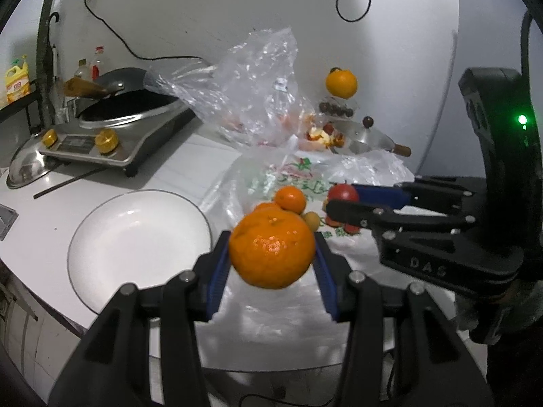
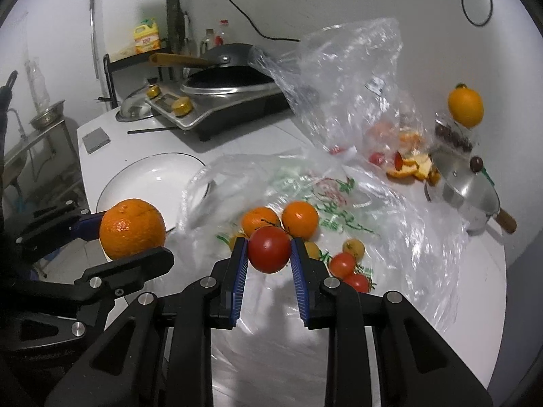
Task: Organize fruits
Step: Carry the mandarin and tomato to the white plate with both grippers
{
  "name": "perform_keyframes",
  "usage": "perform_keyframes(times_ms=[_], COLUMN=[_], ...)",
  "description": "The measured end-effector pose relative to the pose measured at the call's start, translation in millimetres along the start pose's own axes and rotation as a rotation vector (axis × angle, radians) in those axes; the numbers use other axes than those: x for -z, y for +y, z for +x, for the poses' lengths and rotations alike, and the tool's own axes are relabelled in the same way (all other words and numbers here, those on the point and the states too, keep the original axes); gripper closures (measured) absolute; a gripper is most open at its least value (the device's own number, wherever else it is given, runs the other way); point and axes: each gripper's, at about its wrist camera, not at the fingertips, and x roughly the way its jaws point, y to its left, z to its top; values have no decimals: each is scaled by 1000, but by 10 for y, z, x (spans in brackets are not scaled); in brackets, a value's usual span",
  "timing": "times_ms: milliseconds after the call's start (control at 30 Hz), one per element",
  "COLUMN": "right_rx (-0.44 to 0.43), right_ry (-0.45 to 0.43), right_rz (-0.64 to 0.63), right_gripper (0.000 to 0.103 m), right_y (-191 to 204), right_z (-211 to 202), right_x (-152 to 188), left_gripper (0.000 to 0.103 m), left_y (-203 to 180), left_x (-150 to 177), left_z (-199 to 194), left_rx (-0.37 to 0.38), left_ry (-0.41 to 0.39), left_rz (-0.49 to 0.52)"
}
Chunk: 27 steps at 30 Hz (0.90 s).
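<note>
Left gripper (image 1: pixel 271 254): closed on an orange (image 1: pixel 271 249), lifted beside the white plate (image 1: pixel 135 237), likely its destination.
Right gripper (image 2: pixel 268 254): clamped on a tomato (image 2: pixel 269 249) above the plastic bag (image 2: pixel 407 237), where more fruit lay.

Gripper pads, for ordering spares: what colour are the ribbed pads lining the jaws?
Blue pads, on black jaws; clearest in the right wrist view.

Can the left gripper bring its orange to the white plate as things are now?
Probably yes. The left gripper is shut on the orange, and the white plate lies bare just to its left, with nothing visible between them.
</note>
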Motion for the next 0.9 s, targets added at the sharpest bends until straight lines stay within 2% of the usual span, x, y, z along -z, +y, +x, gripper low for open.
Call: perform_keyframes(times_ms=[567, 900], right_rx=[-2, -25], right_ry=[-72, -74], right_rz=[-74, -115], right_gripper=[76, 76], right_y=[378, 662], right_z=[-40, 93], right_x=[-369, -570], left_gripper=[56, 56], left_y=[458, 810], left_x=[-18, -6], left_z=[-228, -208], left_rx=[-68, -96], left_ry=[-46, -46], left_rz=[-17, -41])
